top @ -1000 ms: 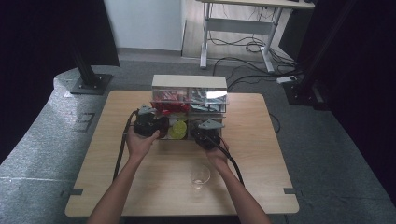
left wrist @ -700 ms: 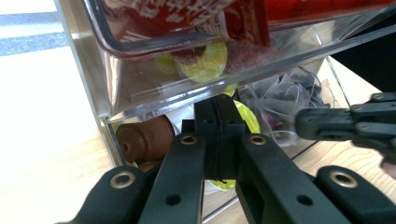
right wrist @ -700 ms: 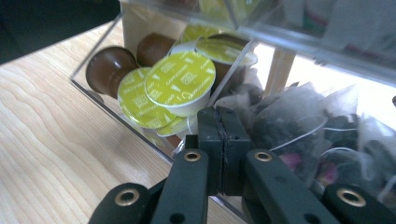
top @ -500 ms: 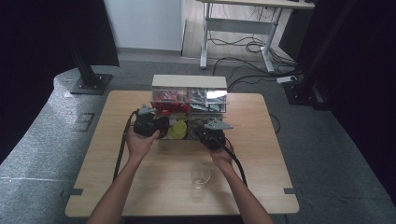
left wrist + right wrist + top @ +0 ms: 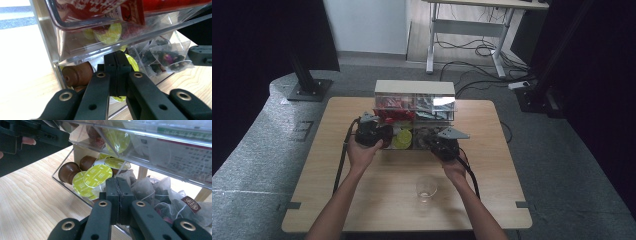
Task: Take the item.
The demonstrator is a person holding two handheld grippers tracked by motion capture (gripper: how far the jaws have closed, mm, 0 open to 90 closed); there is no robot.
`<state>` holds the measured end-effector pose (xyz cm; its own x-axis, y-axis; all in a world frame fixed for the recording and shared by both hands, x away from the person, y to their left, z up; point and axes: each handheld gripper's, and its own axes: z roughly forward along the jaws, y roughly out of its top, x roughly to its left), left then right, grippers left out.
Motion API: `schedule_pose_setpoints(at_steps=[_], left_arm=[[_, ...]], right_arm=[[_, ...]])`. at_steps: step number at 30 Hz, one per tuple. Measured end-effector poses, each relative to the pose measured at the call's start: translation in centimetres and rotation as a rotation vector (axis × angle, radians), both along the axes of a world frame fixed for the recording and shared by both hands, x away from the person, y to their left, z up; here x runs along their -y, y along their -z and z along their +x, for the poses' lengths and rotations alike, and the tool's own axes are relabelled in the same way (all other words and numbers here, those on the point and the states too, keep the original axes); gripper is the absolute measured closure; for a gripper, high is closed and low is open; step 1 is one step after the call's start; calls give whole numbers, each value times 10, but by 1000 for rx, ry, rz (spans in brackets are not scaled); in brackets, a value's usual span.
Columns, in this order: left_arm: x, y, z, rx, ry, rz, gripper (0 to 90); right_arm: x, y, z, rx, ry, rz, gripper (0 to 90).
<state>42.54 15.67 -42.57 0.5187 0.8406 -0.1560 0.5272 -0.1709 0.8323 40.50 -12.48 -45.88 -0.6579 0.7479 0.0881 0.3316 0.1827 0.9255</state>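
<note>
left gripper black, brass-ringed holes | right gripper likewise | forearms seemingly unsleeved

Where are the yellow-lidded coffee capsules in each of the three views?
High view: capsules at centre, in the clear organizer's lower left bin, between the two grippers.
Left gripper view: centre, partly hidden behind the shut fingers.
Right gripper view: upper centre-left, beside the brown capsules.
Shared landmark: the tea bags next to them.
</note>
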Motion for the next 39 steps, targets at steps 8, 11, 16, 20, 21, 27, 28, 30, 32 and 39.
schedule_pose_setpoints(at_steps=[8,11,16,20,21,27,28,30,32,39], left_arm=[[0,0,0,-2,-1,-4,900],[0,0,0,-2,0,1,900],[0,0,0,-3,-1,1,899],[0,0,0,-3,-1,1,899],[0,0,0,-3,-1,1,899],[1,0,-1,-3,-3,3,897],[1,-1,-1,-3,-3,3,897],[0,-1,-1,-4,-4,1,897],[0,-1,-1,-4,-5,1,897],[0,-3,0,-13,-1,0,896]], right_arm=[[9,-3,-6,8,-9,15,884],[12,-3,-10,8,-13,23,884],[17,-4,-15,12,-20,33,884],[21,-5,-21,17,-25,44,885],[22,-5,-22,20,-29,48,885],[25,-5,-31,19,-53,64,884],[25,-5,-33,18,-55,66,885],[26,-5,-35,14,-60,70,885],[27,-5,-38,14,-64,79,885],[31,-7,-47,21,-70,95,885]])
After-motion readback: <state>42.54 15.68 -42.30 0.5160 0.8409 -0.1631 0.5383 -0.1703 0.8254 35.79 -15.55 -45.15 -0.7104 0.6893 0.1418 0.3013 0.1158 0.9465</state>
